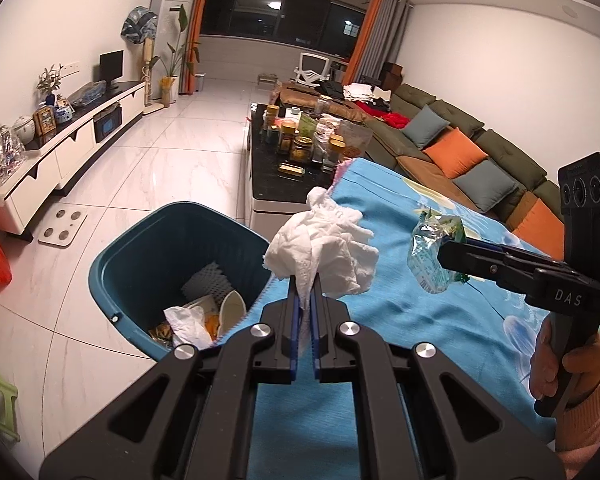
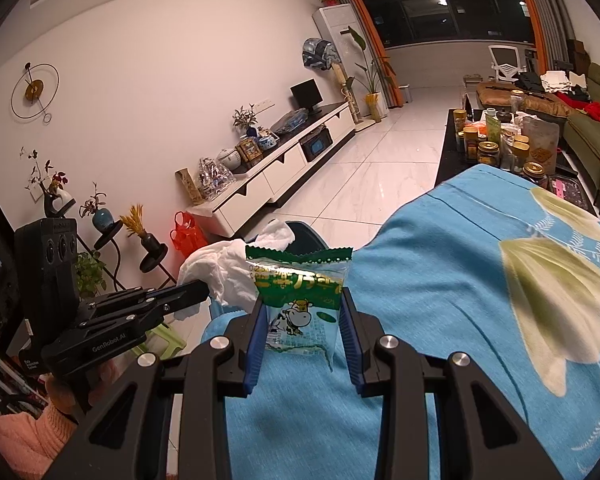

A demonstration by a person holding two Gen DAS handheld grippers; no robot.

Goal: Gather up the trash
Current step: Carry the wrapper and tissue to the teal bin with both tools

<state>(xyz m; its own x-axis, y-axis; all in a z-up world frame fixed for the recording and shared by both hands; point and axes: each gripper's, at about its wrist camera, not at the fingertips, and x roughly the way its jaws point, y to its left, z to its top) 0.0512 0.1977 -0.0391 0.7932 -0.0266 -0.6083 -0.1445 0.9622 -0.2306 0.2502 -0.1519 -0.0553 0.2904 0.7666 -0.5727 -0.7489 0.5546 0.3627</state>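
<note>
Landmark: the bin, a teal basket on the floor, touching the edge of the desk with its blue cloth.
Left gripper: fingers clenched on a crumpled tissue; the wad stands above the tips, over the desk edge just beside the bin's rim, not yet over its mouth.
Right gripper: fingers grasping a wrapper, a clear and green snack packet with a cow on it, held by its sides; it hangs over the cloth, farther from the bin than the tissue.
Bin contents: paper, a white foam net and other scraps already lie inside.
Step, as I judge it: both loads are being carried to the bin for dropping.
Risk one: letting go too soon would drop the tissue on the cloth or the floor beside the bin, since it is light and may drift.
Risk two: the wrapper is slick and only lightly pinched, so it could slip out on the way.
Risk three: both grippers converge on one opening and could knock together.
</note>
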